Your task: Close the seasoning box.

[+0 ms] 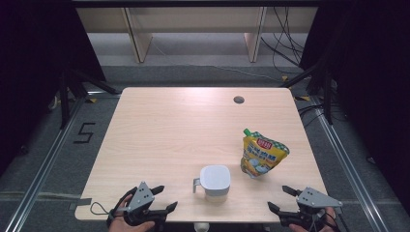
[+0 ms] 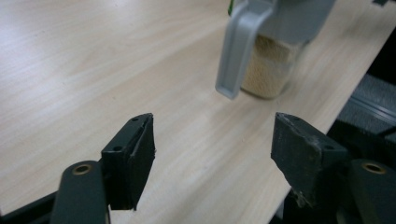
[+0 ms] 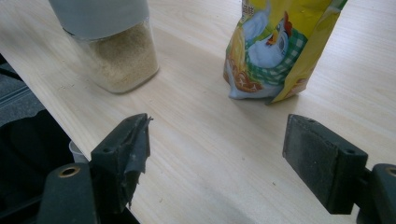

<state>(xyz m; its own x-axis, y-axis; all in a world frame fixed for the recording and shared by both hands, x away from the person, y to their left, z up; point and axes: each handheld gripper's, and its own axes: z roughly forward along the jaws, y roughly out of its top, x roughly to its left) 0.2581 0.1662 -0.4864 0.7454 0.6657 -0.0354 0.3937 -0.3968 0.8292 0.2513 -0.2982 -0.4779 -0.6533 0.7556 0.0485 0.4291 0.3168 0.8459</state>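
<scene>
A clear jar [image 1: 214, 181] with a grey lid and a grey handle stands near the table's front edge; pale granules fill its lower part [image 2: 270, 65] [image 3: 122, 60]. To its right a yellow stand-up pouch [image 1: 261, 153] [image 3: 275, 46] with a green cap stands upright. My left gripper [image 1: 163, 197] [image 2: 212, 154] sits at the front left, open, nothing between its jaws, the jar's handle [image 2: 238, 51] ahead of it. My right gripper [image 1: 279, 198] [image 3: 217, 163] rests at the front right, open and empty, facing the jar and the pouch.
The wooden table [image 1: 169, 130] has a round cable hole [image 1: 238, 100] at the back right. Its front edge lies just under both grippers. Dark floor, metal rails and wooden shelf legs surround the table.
</scene>
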